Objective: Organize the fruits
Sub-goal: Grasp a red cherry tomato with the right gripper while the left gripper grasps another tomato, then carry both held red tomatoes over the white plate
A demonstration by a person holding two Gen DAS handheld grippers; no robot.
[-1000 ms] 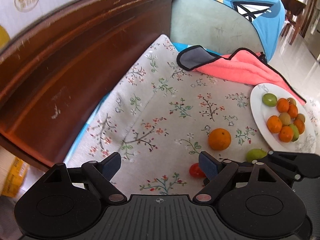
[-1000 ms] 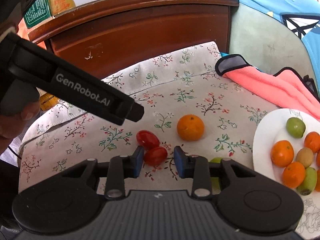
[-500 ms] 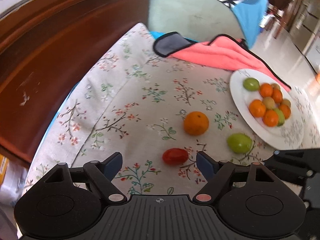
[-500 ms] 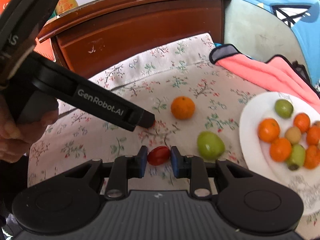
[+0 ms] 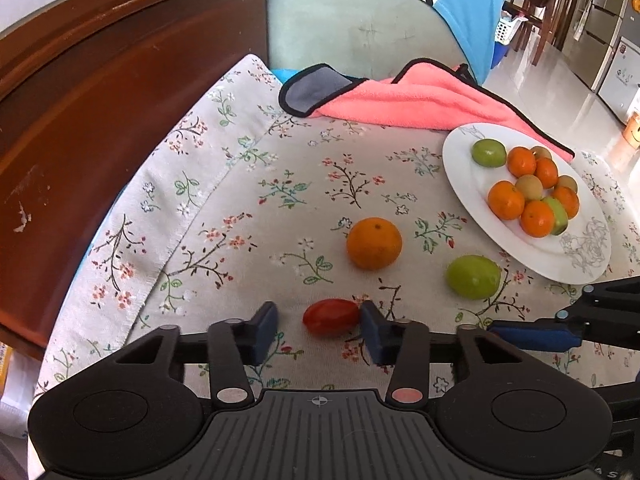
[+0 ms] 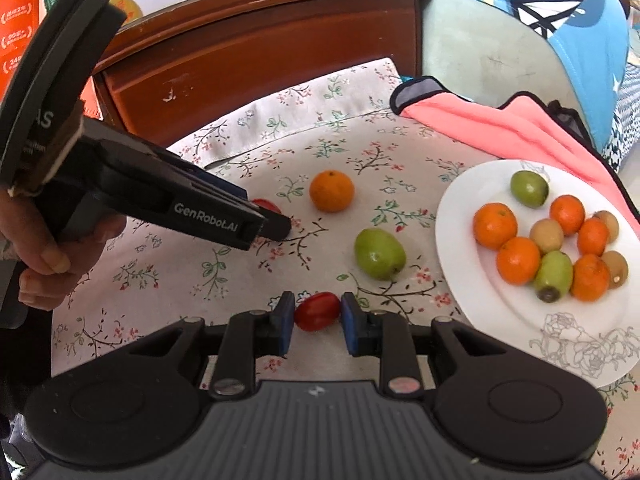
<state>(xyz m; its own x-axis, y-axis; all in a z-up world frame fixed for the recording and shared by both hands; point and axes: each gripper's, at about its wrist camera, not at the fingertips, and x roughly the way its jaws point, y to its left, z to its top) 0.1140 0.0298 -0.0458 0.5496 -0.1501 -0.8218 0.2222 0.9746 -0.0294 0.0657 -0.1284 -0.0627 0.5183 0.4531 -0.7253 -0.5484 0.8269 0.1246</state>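
Note:
Two small red tomatoes are in play. One tomato [image 5: 331,316] lies on the floral cloth between the fingers of my left gripper [image 5: 320,330]. Its jaws are closing: the right pad touches the tomato, the left pad stands a little off it. My right gripper [image 6: 316,320] is shut on the other tomato [image 6: 316,312], close to the white plate [image 6: 456,216] of oranges and green and brown fruits. A loose orange [image 5: 374,244] and a green fruit [image 5: 473,277] lie on the cloth beside the plate [image 5: 464,168]. In the right wrist view the left gripper [image 6: 272,224] reaches in from the left.
A pink towel [image 5: 420,100] lies behind the plate. Dark wooden furniture [image 5: 100,120] runs along the cloth's left and far edge, with cartons on top. A blue and green cushion [image 6: 500,40] stands at the back. A person's hand [image 6: 40,256] holds the left gripper.
The left gripper came down over the loose tomato and its jaws narrowed around it. The right gripper carried its tomato to the right, nearer the plate.

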